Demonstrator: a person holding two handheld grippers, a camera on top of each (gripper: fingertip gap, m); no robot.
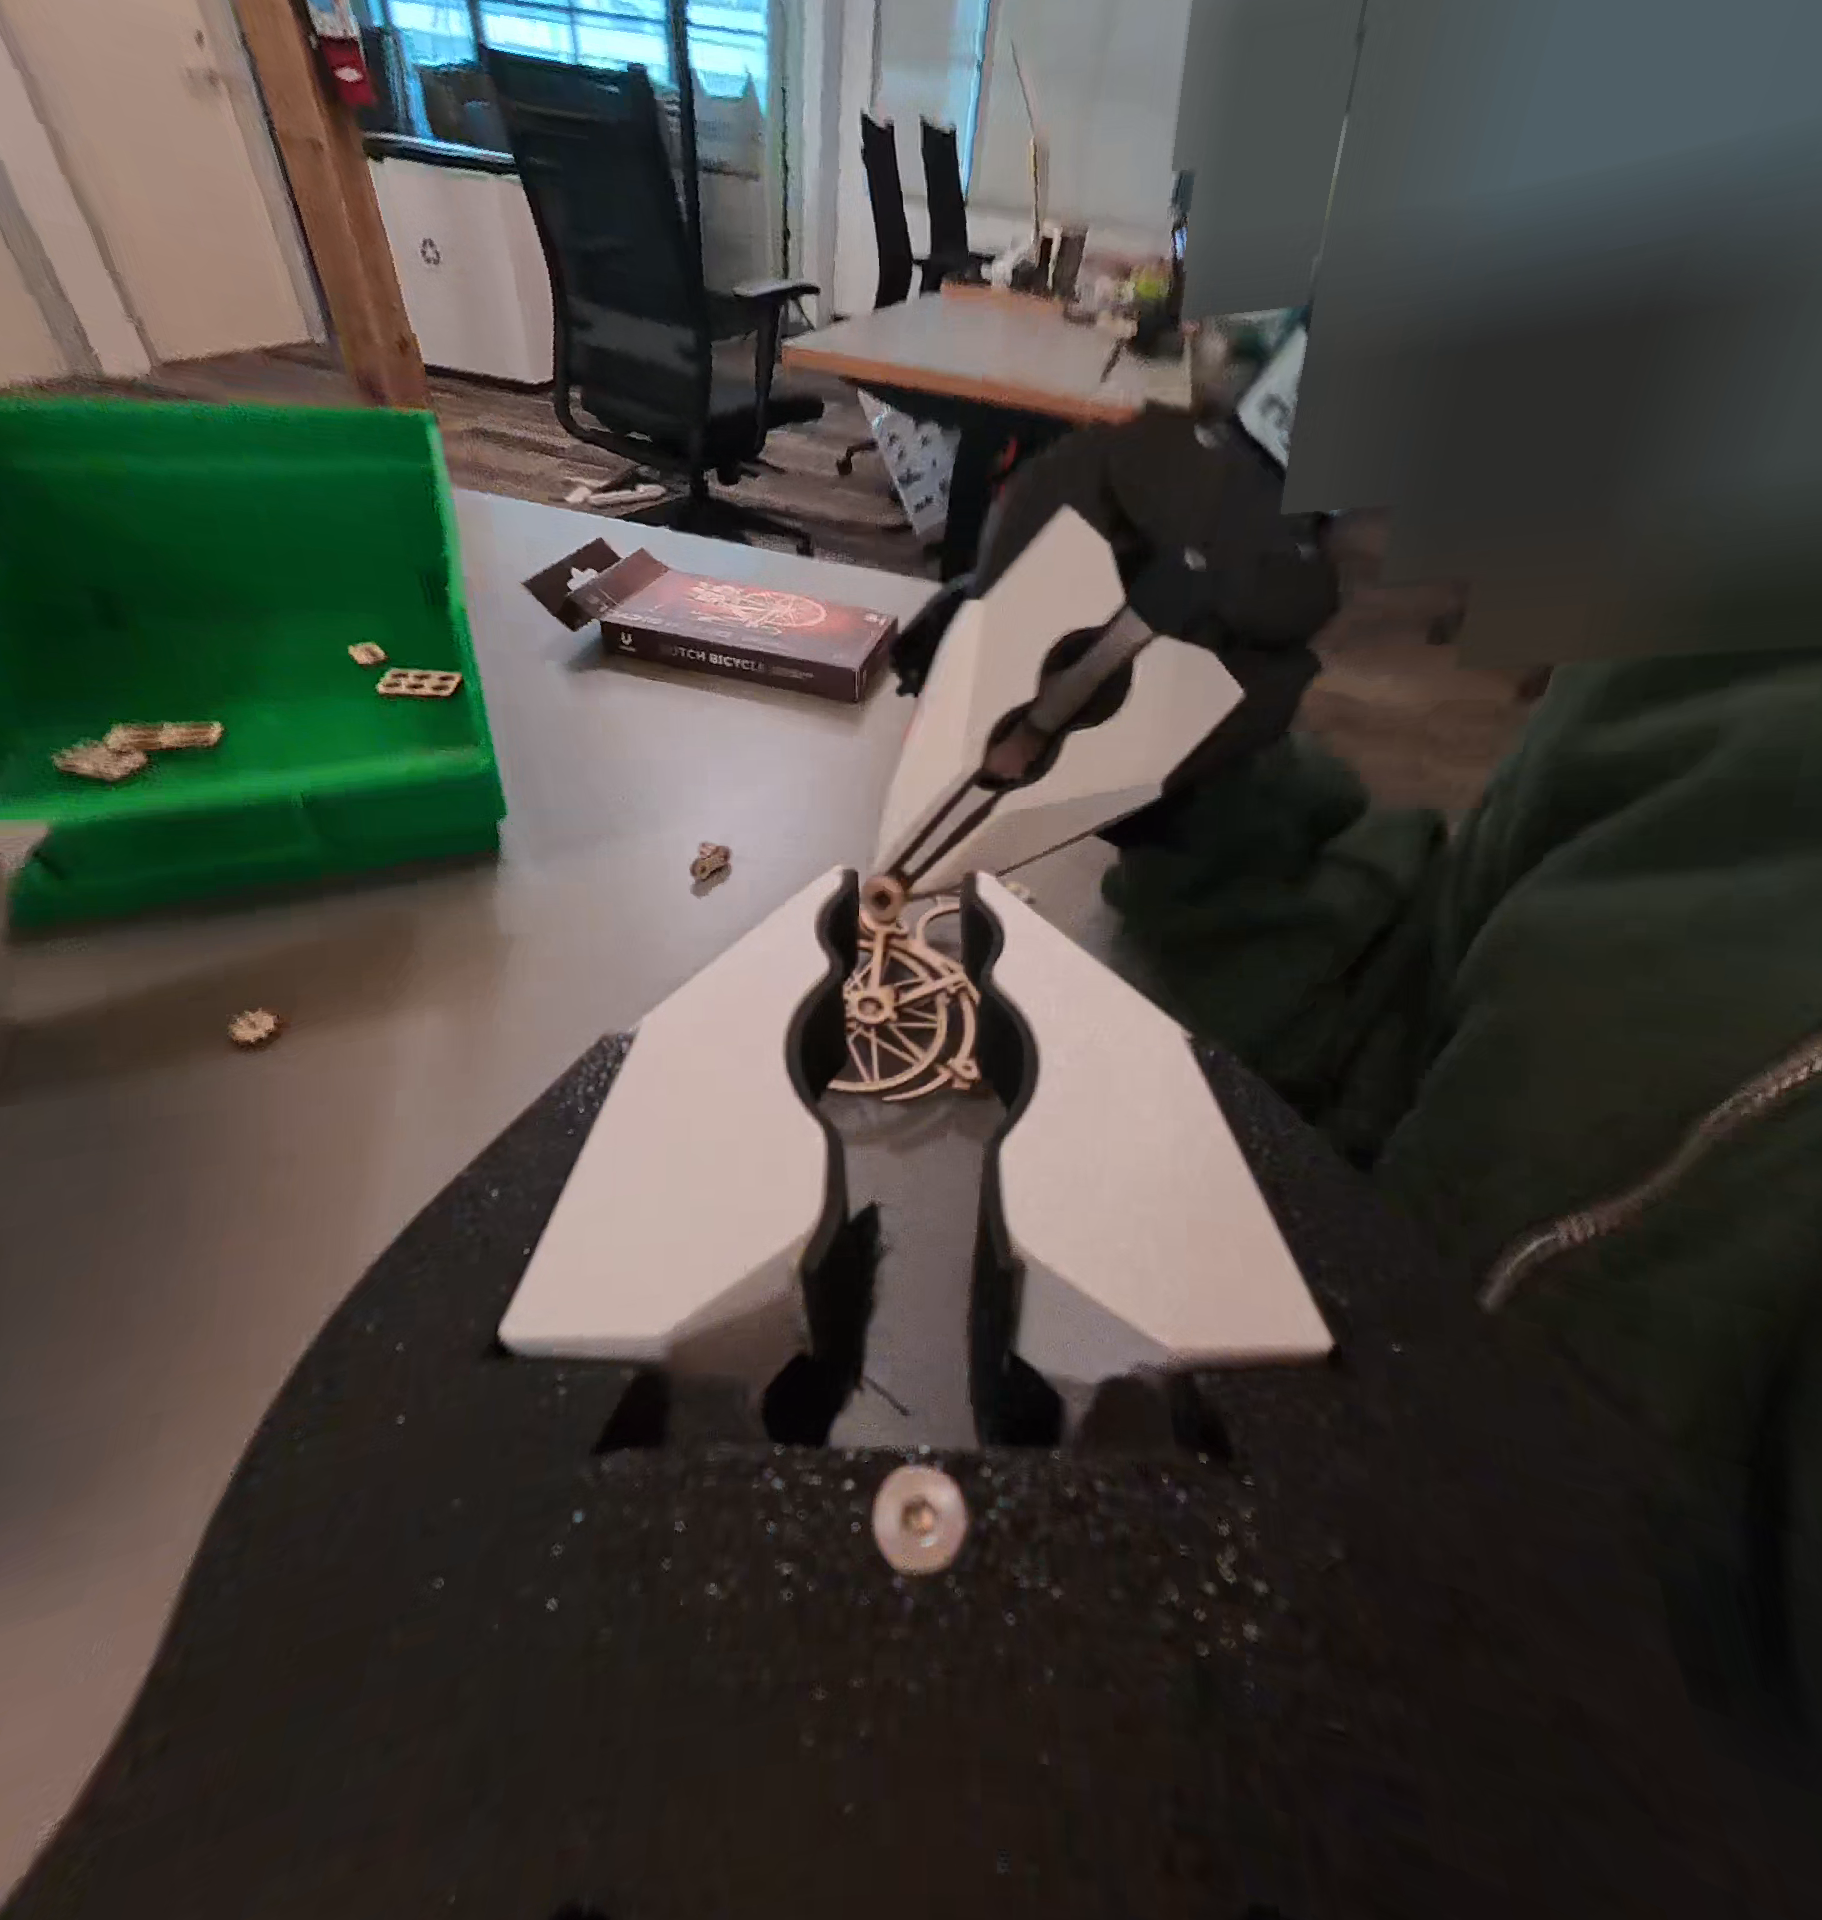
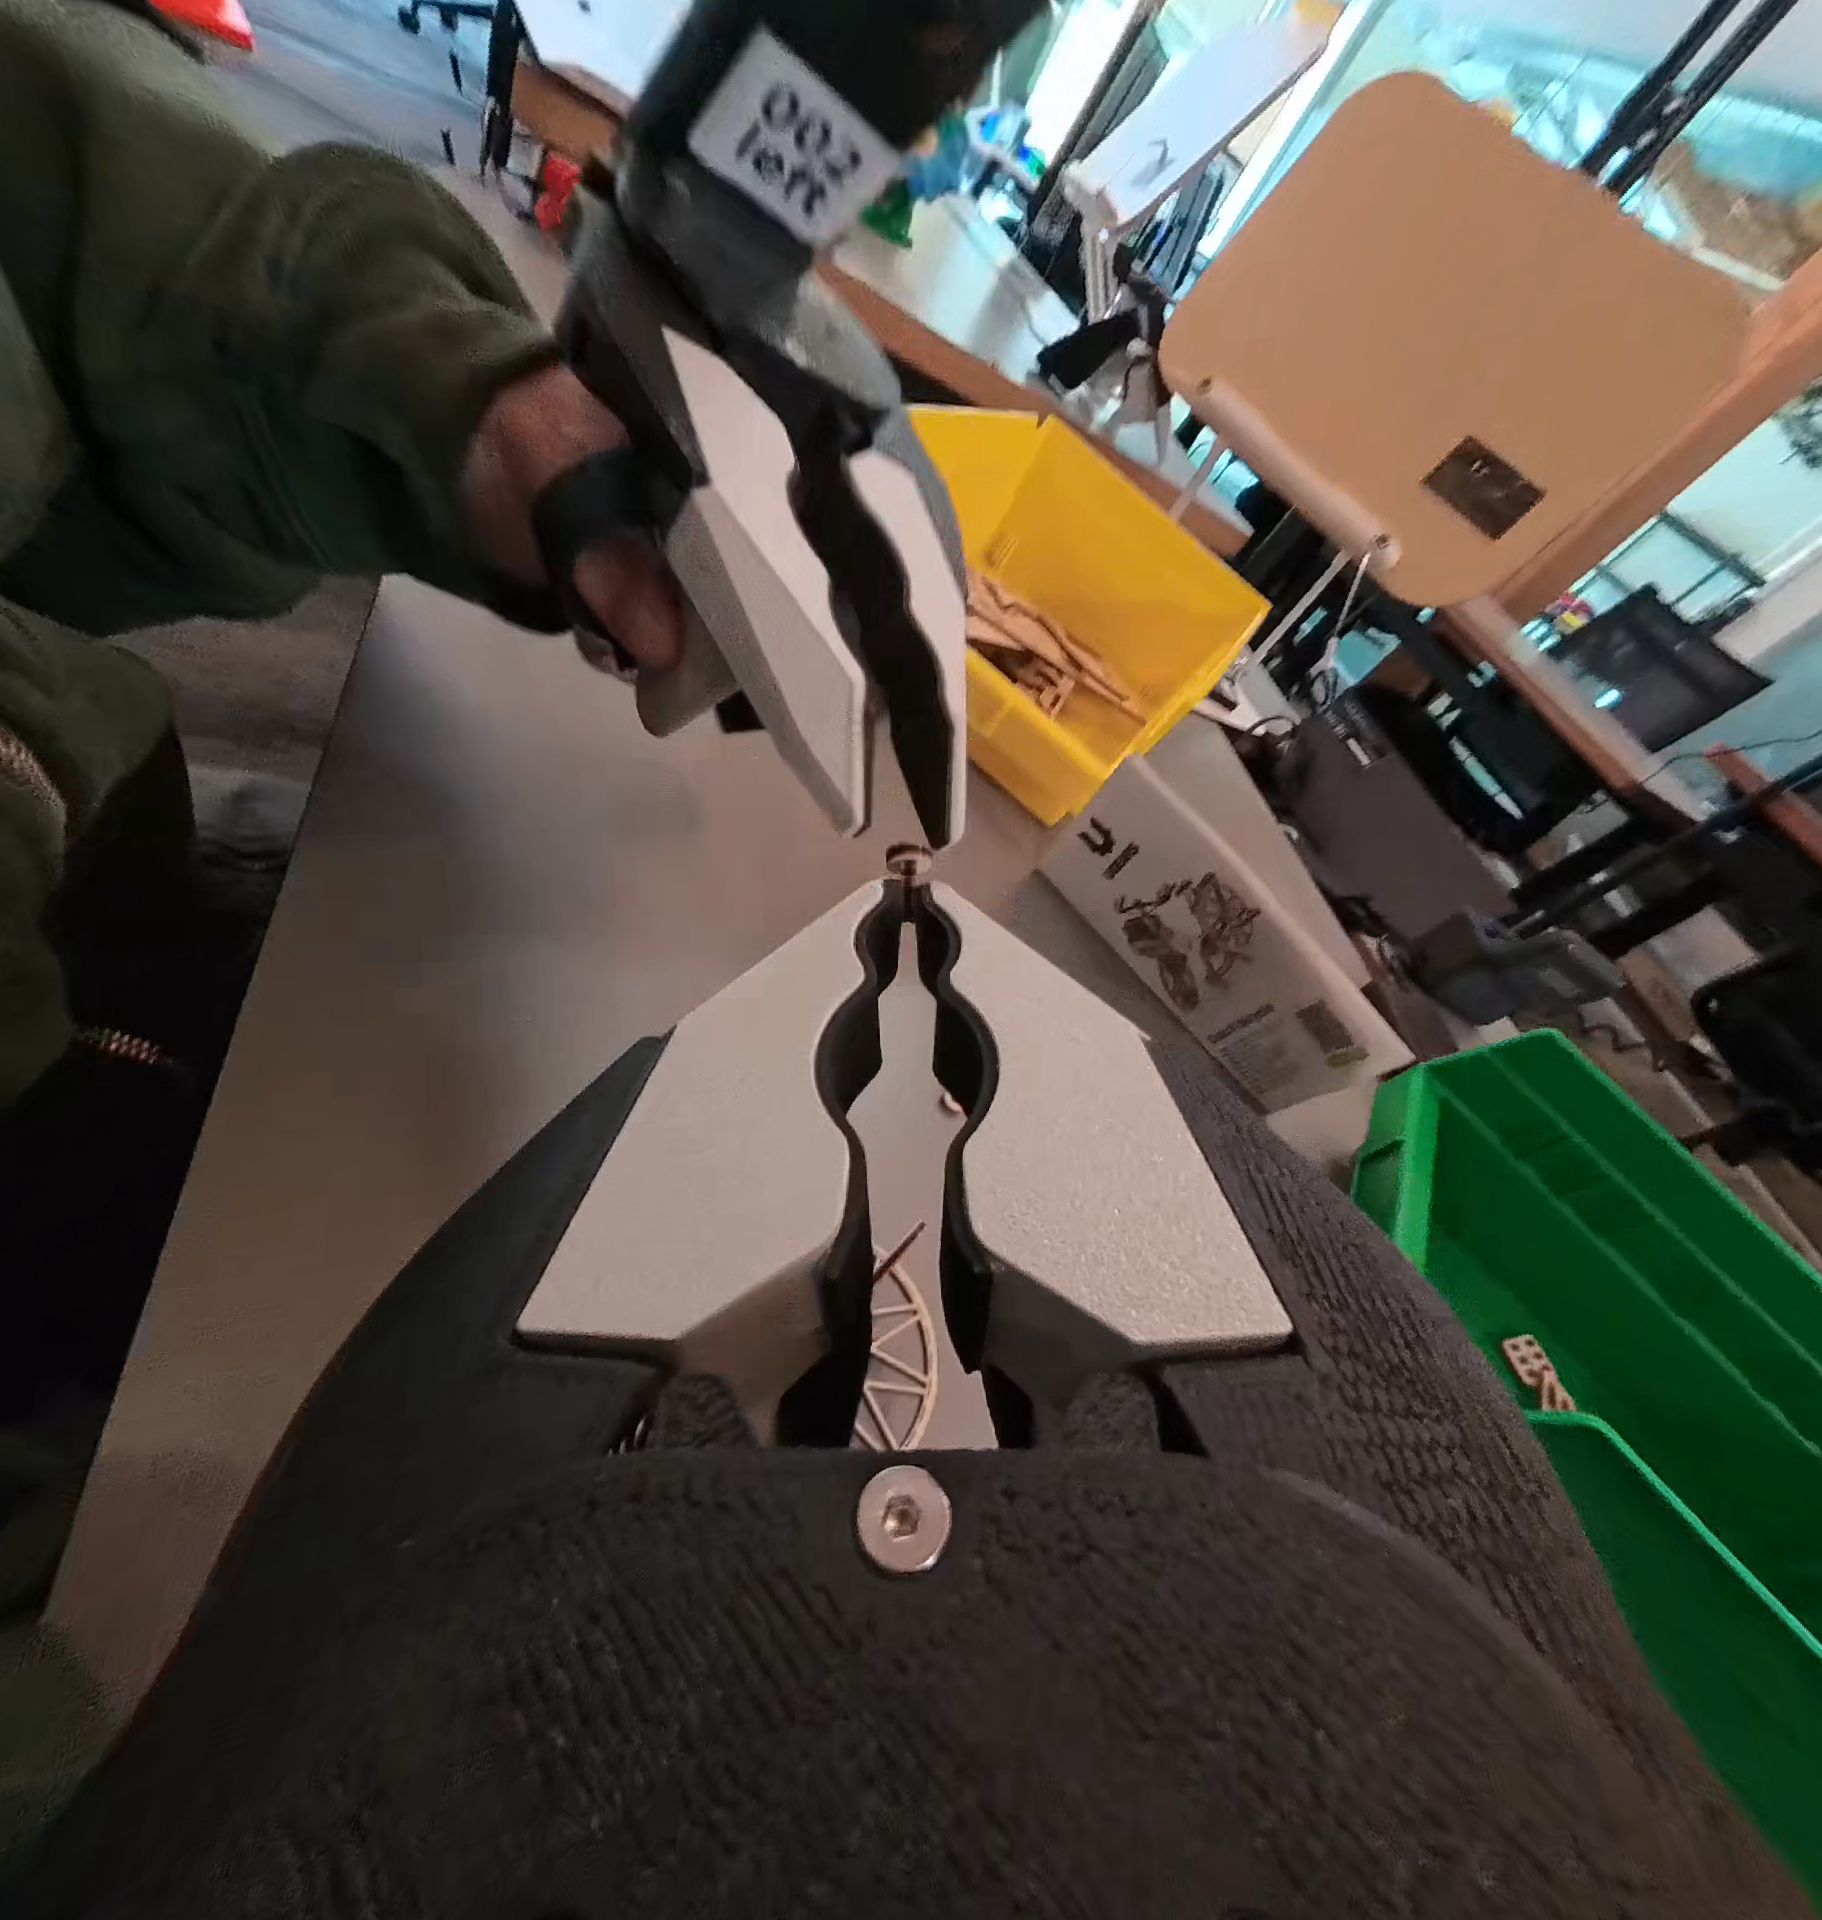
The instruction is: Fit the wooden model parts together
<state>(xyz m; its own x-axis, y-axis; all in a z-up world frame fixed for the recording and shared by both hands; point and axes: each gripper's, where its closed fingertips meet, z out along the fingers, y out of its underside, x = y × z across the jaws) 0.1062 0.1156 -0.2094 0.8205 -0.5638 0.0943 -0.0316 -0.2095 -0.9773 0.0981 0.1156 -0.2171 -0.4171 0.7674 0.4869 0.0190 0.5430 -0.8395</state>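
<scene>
My left gripper (image 1: pixel 912 888) is shut on a wooden spoked wheel assembly (image 1: pixel 902 1013) with a curved fender, held above the grey table (image 1: pixel 533 987). A round hub piece (image 1: pixel 883 896) sits at the assembly's top, by the fingertips. My right gripper (image 2: pixel 905 896) is shut on a small wooden part (image 2: pixel 907 860), tip to tip with the left gripper (image 2: pixel 896 826), which comes down from above. In the left wrist view the right gripper (image 1: pixel 883 878) reaches in from the upper right and touches the hub piece. Another spoked wheel (image 2: pixel 891 1361) shows below, through the gap between the right fingers.
A green bin (image 1: pixel 211 623) with several wooden pieces stands at the left, a dark box (image 1: pixel 741 634) behind. Loose pieces (image 1: pixel 711 862) lie on the table. In the right wrist view there are a yellow bin (image 2: pixel 1094 561), a white box (image 2: pixel 1198 935) and a green bin (image 2: pixel 1613 1299). A green sleeve (image 1: pixel 1613 1039) is close by. Only a small space, under 4 cm, lies between the two pairs of fingers.
</scene>
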